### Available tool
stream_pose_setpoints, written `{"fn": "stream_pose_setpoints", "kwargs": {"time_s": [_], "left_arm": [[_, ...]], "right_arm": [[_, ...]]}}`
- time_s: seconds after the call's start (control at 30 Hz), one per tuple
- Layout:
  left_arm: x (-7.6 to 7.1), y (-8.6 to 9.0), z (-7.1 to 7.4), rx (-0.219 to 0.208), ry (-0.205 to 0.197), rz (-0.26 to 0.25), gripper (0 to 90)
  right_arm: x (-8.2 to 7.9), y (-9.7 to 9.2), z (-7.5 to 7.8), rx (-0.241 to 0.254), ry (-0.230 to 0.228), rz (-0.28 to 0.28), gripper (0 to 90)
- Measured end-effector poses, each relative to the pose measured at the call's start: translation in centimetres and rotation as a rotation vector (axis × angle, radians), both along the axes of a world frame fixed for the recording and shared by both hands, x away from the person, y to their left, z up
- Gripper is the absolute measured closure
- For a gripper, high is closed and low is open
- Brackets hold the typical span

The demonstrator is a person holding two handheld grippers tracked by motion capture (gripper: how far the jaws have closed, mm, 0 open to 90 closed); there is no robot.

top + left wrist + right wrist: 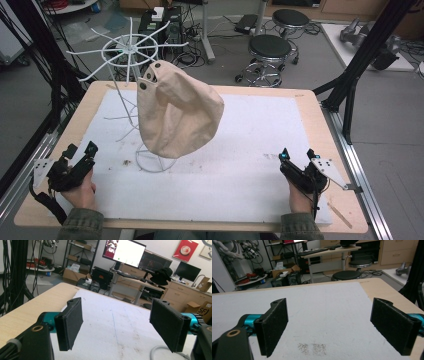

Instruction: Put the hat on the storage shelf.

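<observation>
1. One beige cloth hat [177, 112] hangs on one white wire rack [131, 50], which stands on the worktop [305, 107] at about ten o'clock from its centre. The hat drapes from a rack arm near the top, so its crown sags down toward the rack's ring base; two dark snaps show near its upper edge.
2. The left gripper [80, 152] rests at about eight o'clock, just beside the rack's base but apart from it. In the left gripper view its jaws are spread wide with nothing between them [116, 325].
3. The right gripper [297, 157] sits at about four o'clock, well apart from the hat. Its jaws are likewise released and empty in the right gripper view [329, 326].
4. Both hands likely wait low at the near edge to leave the hat clear for an approach; the left one is nearer to it.
5. One white mat [260, 150] covers most of the worktop, probably to cushion it; it bears a few dark smudges.
6. Count: one hat, one rack, two grippers, two stools [270, 50] on the floor beyond.
</observation>
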State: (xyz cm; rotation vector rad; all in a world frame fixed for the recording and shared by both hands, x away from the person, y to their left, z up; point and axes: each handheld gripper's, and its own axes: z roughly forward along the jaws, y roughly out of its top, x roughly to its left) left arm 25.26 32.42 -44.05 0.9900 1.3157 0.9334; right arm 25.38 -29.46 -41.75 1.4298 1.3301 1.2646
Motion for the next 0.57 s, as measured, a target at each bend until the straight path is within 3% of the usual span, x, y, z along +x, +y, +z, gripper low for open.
{"fn": "stream_pose_setpoints", "kwargs": {"time_s": [0.57], "left_arm": [[0.08,0.01,-0.09,-0.004,0.006,-0.005,26.5]], "right_arm": [[0.16,0.13,-0.2,-0.002,0.014,0.021,12.5]]}}
